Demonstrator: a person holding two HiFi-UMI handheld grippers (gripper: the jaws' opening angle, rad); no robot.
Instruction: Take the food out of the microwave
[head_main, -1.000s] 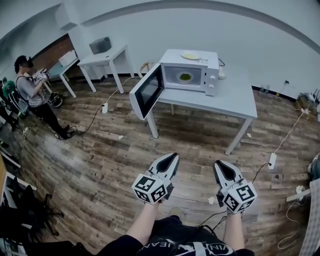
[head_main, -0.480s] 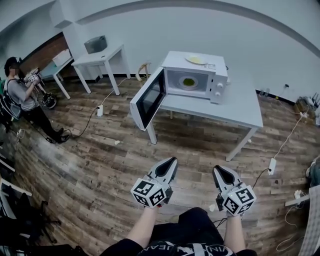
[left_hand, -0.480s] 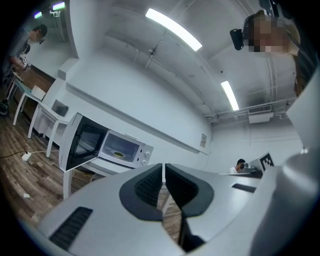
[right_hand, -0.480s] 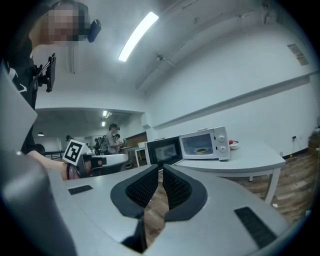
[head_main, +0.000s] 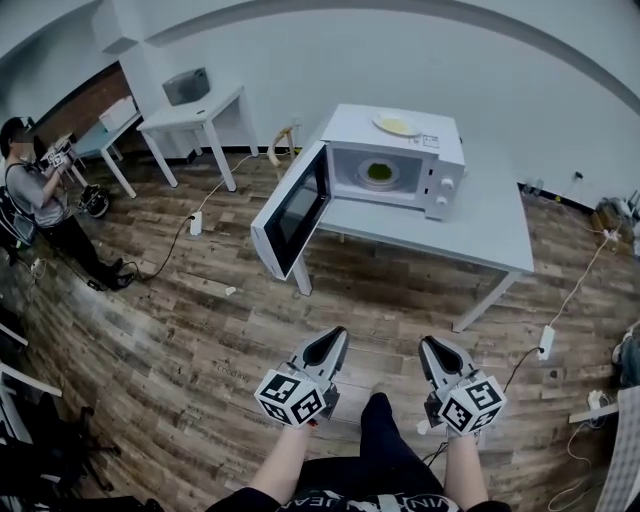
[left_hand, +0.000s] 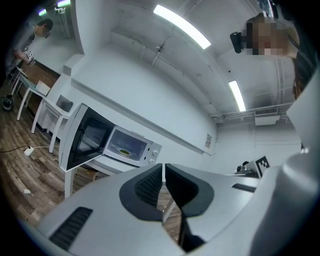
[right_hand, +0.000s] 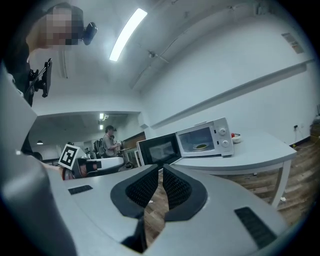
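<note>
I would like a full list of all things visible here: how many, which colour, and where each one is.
microwave: one, white, on the table
door: one, white frame with dark window, swung open at the microwave's left
food: one, green, inside the microwave
plate: one, pale yellow, on top of the microwave
table: one, light grey, middle of the room
side tables: two, white, back left
box: one, grey, on a side table
power strips: two, white, on the floor
person: one, grey top, far left
left gripper: one, grey-white, bottom centre, shut, empty
right gripper: one, grey-white, bottom centre, shut, empty
</note>
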